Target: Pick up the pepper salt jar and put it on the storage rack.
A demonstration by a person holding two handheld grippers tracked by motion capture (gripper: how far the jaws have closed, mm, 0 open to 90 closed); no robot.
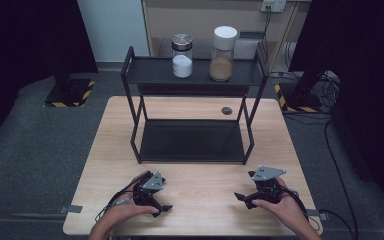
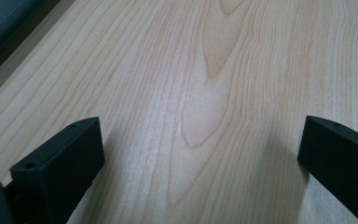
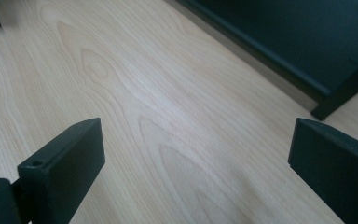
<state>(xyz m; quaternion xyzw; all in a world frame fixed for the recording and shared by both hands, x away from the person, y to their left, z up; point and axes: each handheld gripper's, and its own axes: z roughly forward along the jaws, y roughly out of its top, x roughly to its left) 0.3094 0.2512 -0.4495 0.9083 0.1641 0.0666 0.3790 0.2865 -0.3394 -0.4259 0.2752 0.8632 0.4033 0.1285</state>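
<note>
Both grippers rest low over the front of a light wooden table (image 1: 200,180), each held in a hand. My left gripper (image 1: 163,199) is at the front left, its jaws wide apart with only bare wood between them (image 2: 200,140). My right gripper (image 1: 244,187) is at the front right, also open and holding nothing (image 3: 196,140). Behind them a black two-tier rack (image 1: 192,72) stands on the table. On its top shelf are a jar of white powder (image 1: 182,56) with a metal lid and a jar of brown powder (image 1: 223,54) with a white lid.
The rack's lower shelf (image 1: 192,140) is bare, and its front edge and a leg (image 3: 345,93) lie close ahead of the right gripper. A small dark round disc (image 1: 226,110) lies on the table behind the rack. Grey carpet and black stands surround the table.
</note>
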